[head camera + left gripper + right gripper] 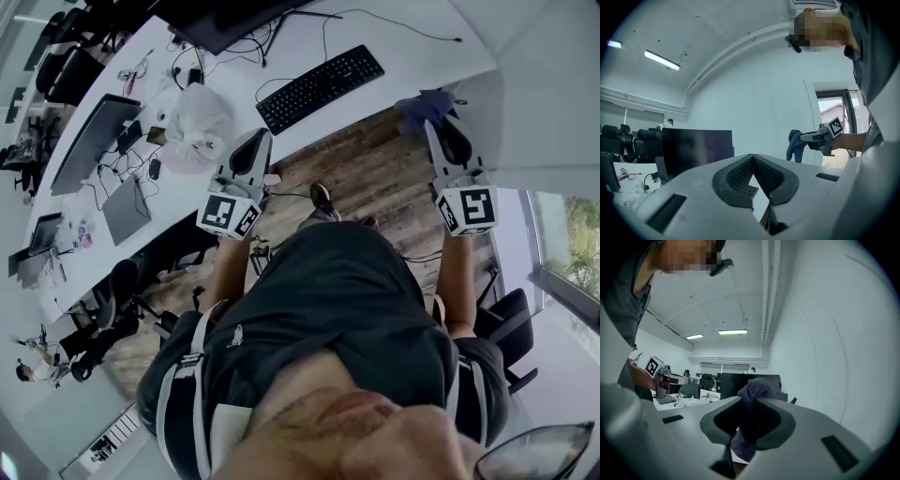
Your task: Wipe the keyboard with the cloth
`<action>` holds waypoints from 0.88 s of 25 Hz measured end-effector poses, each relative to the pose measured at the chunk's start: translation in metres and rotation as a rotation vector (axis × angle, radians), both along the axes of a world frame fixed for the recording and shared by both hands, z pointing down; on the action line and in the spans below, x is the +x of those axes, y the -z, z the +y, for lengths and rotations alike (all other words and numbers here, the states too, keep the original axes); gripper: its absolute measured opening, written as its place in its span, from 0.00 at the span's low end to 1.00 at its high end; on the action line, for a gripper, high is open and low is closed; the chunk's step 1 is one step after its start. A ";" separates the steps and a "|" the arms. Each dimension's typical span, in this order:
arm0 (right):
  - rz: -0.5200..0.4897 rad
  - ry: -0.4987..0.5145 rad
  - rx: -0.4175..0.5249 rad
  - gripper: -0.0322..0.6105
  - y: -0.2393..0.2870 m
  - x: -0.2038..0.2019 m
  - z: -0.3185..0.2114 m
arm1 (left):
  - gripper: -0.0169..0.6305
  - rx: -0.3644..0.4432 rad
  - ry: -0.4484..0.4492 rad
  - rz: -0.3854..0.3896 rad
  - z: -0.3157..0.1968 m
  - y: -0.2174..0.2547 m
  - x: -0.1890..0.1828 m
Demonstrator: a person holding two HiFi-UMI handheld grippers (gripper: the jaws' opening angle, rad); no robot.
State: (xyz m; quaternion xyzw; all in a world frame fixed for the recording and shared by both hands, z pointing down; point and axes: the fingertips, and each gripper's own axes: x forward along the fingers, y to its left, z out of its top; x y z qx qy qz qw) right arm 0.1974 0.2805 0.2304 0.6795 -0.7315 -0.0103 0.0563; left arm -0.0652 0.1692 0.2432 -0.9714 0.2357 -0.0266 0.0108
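Keyboard [320, 87]: black, flat at the near edge of the white worktop [394, 42], ahead of both grippers.
Cloth [757, 394]: dark blue and bunched, held just right of the keyboard, seemingly clear of it.
Right gripper [752, 416]: jaws clamped on the cloth, with folds spilling above and below.
Left gripper [752, 161]: jaw tips together with nothing between them, raised near a crumpled white bag [199, 127].
Surroundings: dark monitor [220, 23] behind the keyboard, wooden floor [375, 178] beneath.

1. The keyboard [320, 88] is black.
2. The cloth [424, 109] is dark blue-violet.
3. The tabletop [422, 61] is white.
4. The floor [375, 178] shows brown wood planks.
5. The marker cubes [230, 214] have black-and-white squares.
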 end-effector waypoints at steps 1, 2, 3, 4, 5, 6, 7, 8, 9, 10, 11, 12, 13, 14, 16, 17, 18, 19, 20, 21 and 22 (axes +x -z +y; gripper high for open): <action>0.006 -0.009 -0.004 0.15 0.001 -0.001 -0.006 | 0.03 -0.007 -0.006 0.006 -0.010 -0.003 0.000; 0.009 -0.022 -0.005 0.15 0.002 -0.001 -0.012 | 0.03 -0.010 -0.014 0.011 -0.019 -0.005 0.000; 0.012 -0.038 -0.004 0.15 0.005 -0.001 -0.017 | 0.03 -0.010 -0.024 0.016 -0.029 -0.006 0.000; 0.017 -0.054 -0.001 0.15 0.009 -0.001 -0.023 | 0.03 -0.007 -0.036 0.021 -0.039 -0.005 0.000; 0.023 -0.070 0.002 0.15 0.014 -0.001 -0.029 | 0.03 -0.002 -0.048 0.026 -0.049 -0.004 0.000; 0.030 -0.086 0.002 0.15 0.017 -0.001 -0.035 | 0.03 0.001 -0.059 0.033 -0.059 -0.004 -0.001; 0.036 -0.101 0.000 0.15 0.020 -0.001 -0.042 | 0.03 0.000 -0.066 0.043 -0.069 -0.003 -0.001; 0.041 -0.115 -0.004 0.15 0.022 -0.002 -0.049 | 0.03 -0.001 -0.071 0.054 -0.078 -0.003 -0.002; 0.044 -0.126 -0.007 0.15 0.024 -0.003 -0.057 | 0.03 0.002 -0.073 0.063 -0.087 -0.003 -0.003; 0.045 -0.135 -0.007 0.15 0.025 -0.005 -0.066 | 0.03 0.012 -0.074 0.068 -0.098 -0.003 -0.003; 0.044 -0.142 -0.004 0.15 0.026 -0.007 -0.076 | 0.03 0.028 -0.075 0.070 -0.109 -0.003 -0.003; 0.040 -0.147 0.000 0.15 0.026 -0.009 -0.088 | 0.03 0.043 -0.078 0.071 -0.121 -0.003 -0.003; 0.033 -0.147 0.001 0.15 0.026 -0.012 -0.099 | 0.03 0.053 -0.083 0.071 -0.131 -0.003 -0.002; 0.025 -0.141 -0.005 0.15 0.023 -0.016 -0.109 | 0.03 0.057 -0.089 0.070 -0.140 -0.003 -0.002; 0.016 -0.116 -0.034 0.15 0.015 -0.023 -0.126 | 0.03 0.058 -0.089 0.068 -0.150 -0.004 -0.003; 0.016 -0.101 -0.051 0.15 0.011 -0.023 -0.133 | 0.03 0.060 -0.079 0.067 -0.155 -0.004 -0.004; 0.017 -0.088 -0.067 0.15 0.007 -0.021 -0.141 | 0.03 0.058 -0.063 0.066 -0.159 -0.006 -0.004; 0.017 -0.078 -0.081 0.15 0.003 -0.016 -0.150 | 0.03 0.051 -0.043 0.063 -0.165 -0.009 -0.003; 0.013 -0.068 -0.092 0.15 -0.001 -0.010 -0.160 | 0.03 0.037 -0.024 0.060 -0.172 -0.012 0.000; 0.007 -0.058 -0.102 0.15 -0.006 -0.003 -0.170 | 0.03 0.018 -0.007 0.056 -0.178 -0.016 0.003; 0.000 -0.044 -0.111 0.15 -0.011 0.004 -0.180 | 0.03 0.002 0.008 0.050 -0.183 -0.020 0.007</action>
